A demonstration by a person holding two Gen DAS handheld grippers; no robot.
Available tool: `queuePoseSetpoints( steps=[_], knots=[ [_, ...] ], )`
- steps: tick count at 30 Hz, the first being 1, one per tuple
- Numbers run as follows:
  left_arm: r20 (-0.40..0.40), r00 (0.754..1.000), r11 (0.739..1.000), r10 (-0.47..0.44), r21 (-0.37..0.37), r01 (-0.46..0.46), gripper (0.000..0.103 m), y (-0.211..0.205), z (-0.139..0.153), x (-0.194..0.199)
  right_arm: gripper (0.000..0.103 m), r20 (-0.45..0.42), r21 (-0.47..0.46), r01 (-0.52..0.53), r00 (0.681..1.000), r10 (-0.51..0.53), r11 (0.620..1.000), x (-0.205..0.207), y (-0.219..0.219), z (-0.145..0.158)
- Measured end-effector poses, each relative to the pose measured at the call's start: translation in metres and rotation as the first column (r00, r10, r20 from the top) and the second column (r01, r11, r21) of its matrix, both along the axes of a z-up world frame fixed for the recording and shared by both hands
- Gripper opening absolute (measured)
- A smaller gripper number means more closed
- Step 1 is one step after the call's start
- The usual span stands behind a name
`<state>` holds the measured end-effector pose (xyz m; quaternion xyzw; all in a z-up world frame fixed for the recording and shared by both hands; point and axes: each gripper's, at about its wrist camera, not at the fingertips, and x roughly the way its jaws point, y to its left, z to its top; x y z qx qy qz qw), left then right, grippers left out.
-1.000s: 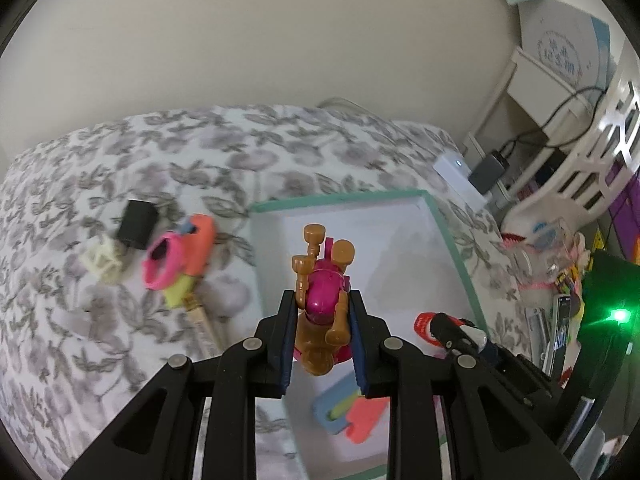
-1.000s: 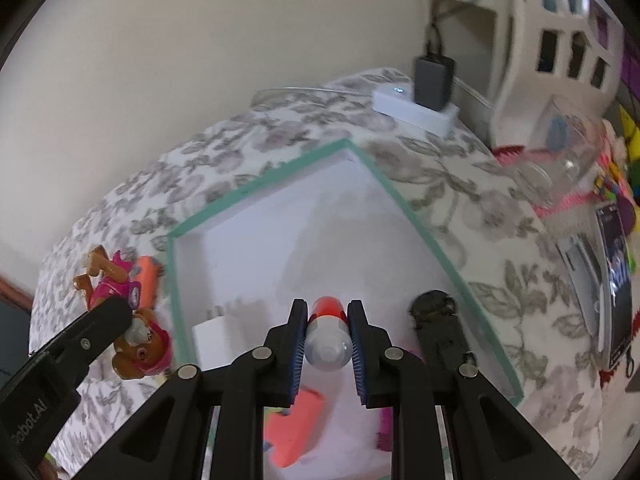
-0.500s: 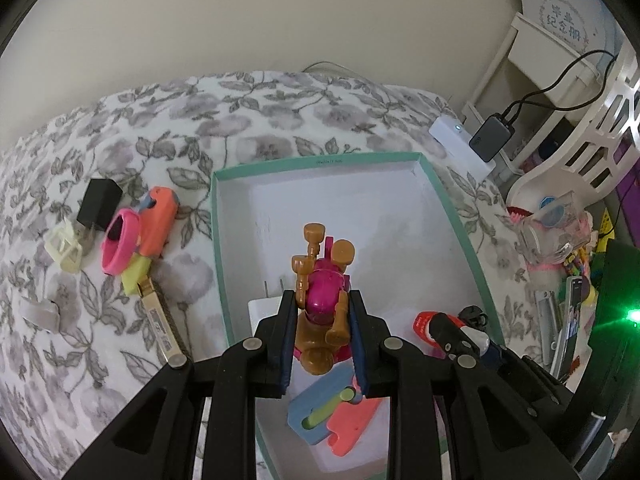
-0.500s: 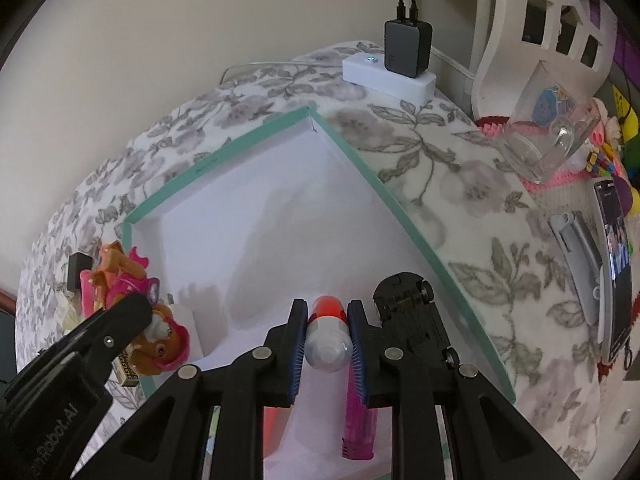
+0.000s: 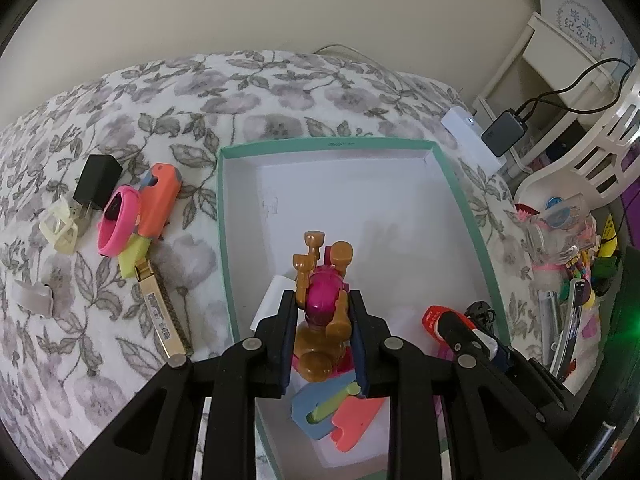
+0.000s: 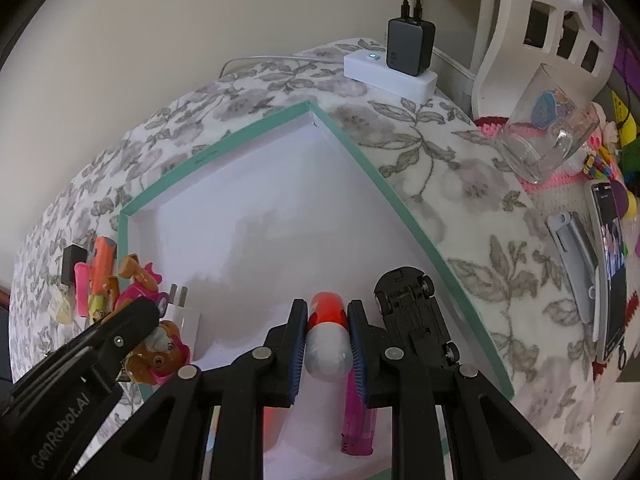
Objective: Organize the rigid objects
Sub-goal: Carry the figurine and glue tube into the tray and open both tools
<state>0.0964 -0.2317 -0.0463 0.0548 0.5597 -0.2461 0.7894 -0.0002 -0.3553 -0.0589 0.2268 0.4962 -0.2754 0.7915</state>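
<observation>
Teal-rimmed white box (image 5: pixel 460 184) on grey floral bedspread (image 5: pixel 280 88).
Holds magenta-and-tan toy dog (image 5: pixel 322 308), red-and-white tube (image 6: pixel 326 332), black toy car (image 6: pixel 416 316), pink lighter (image 6: pixel 356 420), blue, coral and lime pieces (image 5: pixel 336 412). Beside it: pink band (image 5: pixel 118 220), orange case (image 5: pixel 160 200), black plug (image 5: pixel 98 180).

Both wrist cams look steeply down, close over the box (image 5: pixel 460 184) (image 6: pixel 360 148) on the bed; each sees the other's gripper at 4 and 8 o'clock.

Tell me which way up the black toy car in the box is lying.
Upside down: the black toy car shows its chassis and wheels facing up, inside the box.
</observation>
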Motion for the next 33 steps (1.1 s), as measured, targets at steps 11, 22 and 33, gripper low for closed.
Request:
queuePoseSetpoints(
  steps=[11, 22, 33],
  knots=[
    [0.025, 0.999, 1.0, 0.025, -0.003, -0.025, 0.032, 0.01, 0.016, 0.003, 0.024, 0.043, -0.039, 0.006, 0.999, -0.004, 0.999, -0.002, 0.003, 0.017],
    [0.084, 0.99, 0.993, 0.118, 0.001, -0.118, 0.044, 0.04, 0.038, 0.015, 0.025, 0.097, -0.091, -0.001, 0.995, 0.01, 0.996, 0.0, 0.015, 0.038],
    [0.051, 0.975, 0.968, 0.215, 0.121, -0.22, 0.078, 0.066, 0.015, 0.032, 0.06, 0.051, -0.08, -0.079, 0.995, 0.084, 0.994, 0.013, 0.037, 0.021]
  ],
)
